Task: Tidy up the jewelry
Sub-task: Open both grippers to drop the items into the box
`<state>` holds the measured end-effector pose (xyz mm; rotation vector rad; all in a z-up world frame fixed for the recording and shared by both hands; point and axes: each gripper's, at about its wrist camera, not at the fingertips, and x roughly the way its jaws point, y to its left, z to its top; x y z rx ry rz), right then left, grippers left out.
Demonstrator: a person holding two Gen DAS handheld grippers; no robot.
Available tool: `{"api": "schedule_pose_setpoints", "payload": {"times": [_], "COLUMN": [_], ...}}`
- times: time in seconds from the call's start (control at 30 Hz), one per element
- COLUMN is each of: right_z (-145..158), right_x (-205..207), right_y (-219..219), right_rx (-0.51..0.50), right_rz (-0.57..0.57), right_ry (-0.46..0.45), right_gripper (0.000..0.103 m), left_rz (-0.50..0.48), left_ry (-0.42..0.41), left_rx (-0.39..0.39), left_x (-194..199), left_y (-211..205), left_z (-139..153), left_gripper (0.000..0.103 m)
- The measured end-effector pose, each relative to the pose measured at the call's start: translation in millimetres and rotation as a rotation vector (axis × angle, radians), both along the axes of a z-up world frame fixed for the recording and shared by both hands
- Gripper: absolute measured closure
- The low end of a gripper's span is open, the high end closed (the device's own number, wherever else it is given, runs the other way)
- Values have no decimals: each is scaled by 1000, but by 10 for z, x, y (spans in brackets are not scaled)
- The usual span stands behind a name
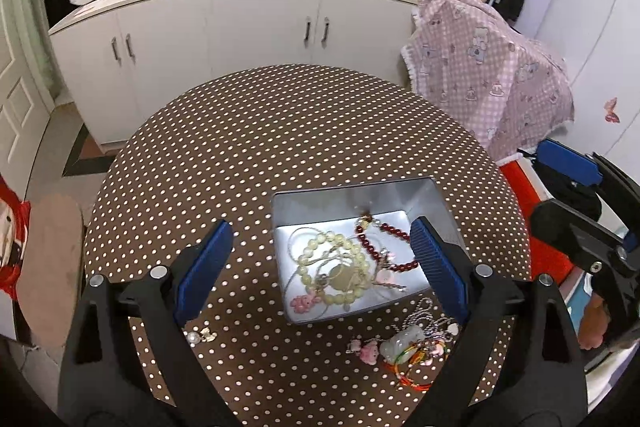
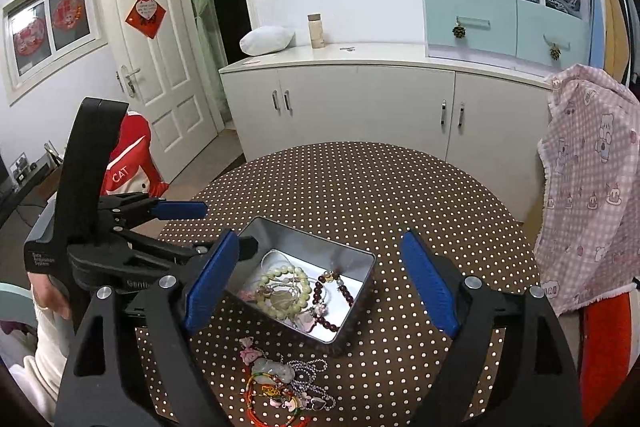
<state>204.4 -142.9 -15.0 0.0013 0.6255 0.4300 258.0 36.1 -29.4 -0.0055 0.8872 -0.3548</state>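
Note:
An open silver tin (image 1: 320, 197) (image 2: 360, 291) sits on the polka-dot round table (image 1: 260, 131) (image 2: 380, 187). Inside lie a pale green bead bracelet (image 1: 332, 267) (image 2: 285, 291), a dark red bead bracelet (image 1: 394, 231) (image 2: 320, 301) and a pink charm (image 1: 305, 302). A loose pile of jewelry (image 1: 408, 347) (image 2: 280, 381) with a jade pendant, chains and red cords lies in front of the tin. A pearl earring (image 1: 200, 335) lies apart at the left. My left gripper (image 1: 320, 267) is open above the tin. My right gripper (image 2: 320, 283) is open above the tin and pile.
White cabinets (image 1: 240, 27) (image 2: 360, 107) stand behind the table. A pink checked cloth (image 1: 480, 75) (image 2: 592, 187) hangs over a chair at the right. The left gripper's body (image 2: 100, 227) shows at the left of the right wrist view. A round stool (image 1: 52, 267) stands left.

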Motion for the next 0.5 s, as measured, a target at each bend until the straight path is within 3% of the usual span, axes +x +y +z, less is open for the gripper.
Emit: {"api": "schedule_pose_setpoints", "payload": {"times": [0.5], "right_z": [-212], "right_x": [-207], "right_y": [-79], "right_rx": [4], "right_rz": [-41], "right_ry": [9], "right_gripper": [23], "left_rz": [77], "left_ry": [15], "left_rx": [45], "left_x": [-177], "left_y": [389], "left_z": [-283], "left_gripper": [14]}}
